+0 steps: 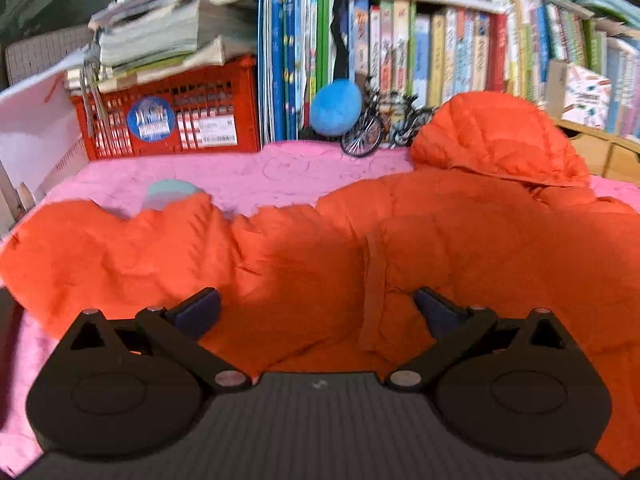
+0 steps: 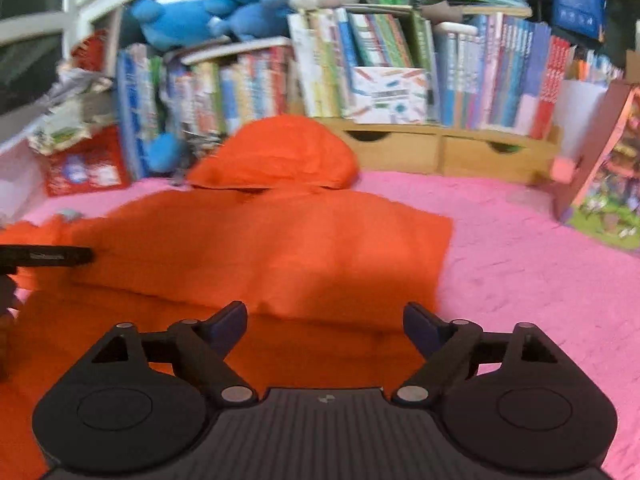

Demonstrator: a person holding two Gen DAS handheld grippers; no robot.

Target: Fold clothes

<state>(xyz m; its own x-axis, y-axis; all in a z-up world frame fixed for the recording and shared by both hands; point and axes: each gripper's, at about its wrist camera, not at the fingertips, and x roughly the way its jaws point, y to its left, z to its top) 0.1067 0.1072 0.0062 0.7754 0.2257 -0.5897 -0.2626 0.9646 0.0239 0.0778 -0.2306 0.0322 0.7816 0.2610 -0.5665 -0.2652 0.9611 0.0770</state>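
An orange hooded puffer jacket lies on the pink cloth, hood toward the bookshelf; it also shows in the right wrist view. Its left sleeve spreads out to the left. My left gripper is open and empty, just above the jacket's lower left part. My right gripper is open and empty above the jacket's lower right edge. Part of the left gripper shows at the left edge of the right wrist view.
A red crate with stacked papers, a bookshelf, a blue plush ball and a small model bicycle stand at the back. Wooden drawers and a picture box are at the back right. Pink cloth lies right of the jacket.
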